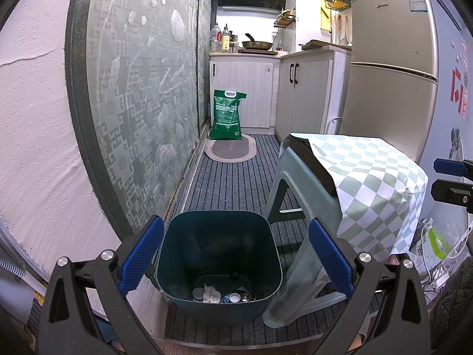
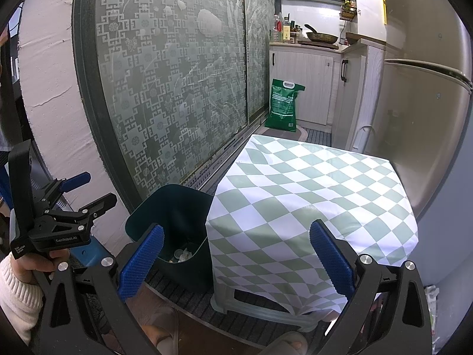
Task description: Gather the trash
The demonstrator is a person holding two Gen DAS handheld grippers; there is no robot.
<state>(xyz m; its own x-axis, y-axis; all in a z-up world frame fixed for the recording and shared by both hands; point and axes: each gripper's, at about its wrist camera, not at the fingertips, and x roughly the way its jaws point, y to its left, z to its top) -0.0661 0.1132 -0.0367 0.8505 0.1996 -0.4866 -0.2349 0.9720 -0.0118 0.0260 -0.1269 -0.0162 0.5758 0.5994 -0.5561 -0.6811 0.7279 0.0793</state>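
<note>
The bin [image 1: 218, 266] is stood upright, mouth up, trash [image 1: 211, 294] partly hidden inside. Both the left hand-held gripper [image 1: 236, 261] and right hand-held gripper [image 2: 236, 261] are held apart, empty.

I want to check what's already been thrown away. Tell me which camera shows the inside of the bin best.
The left wrist view. It looks almost straight down into the dark teal bin, showing bottle caps and a crumpled tissue on its floor. The right wrist view sees the bin from the side, partly behind a claw finger, with only a sliver of trash visible.
</note>
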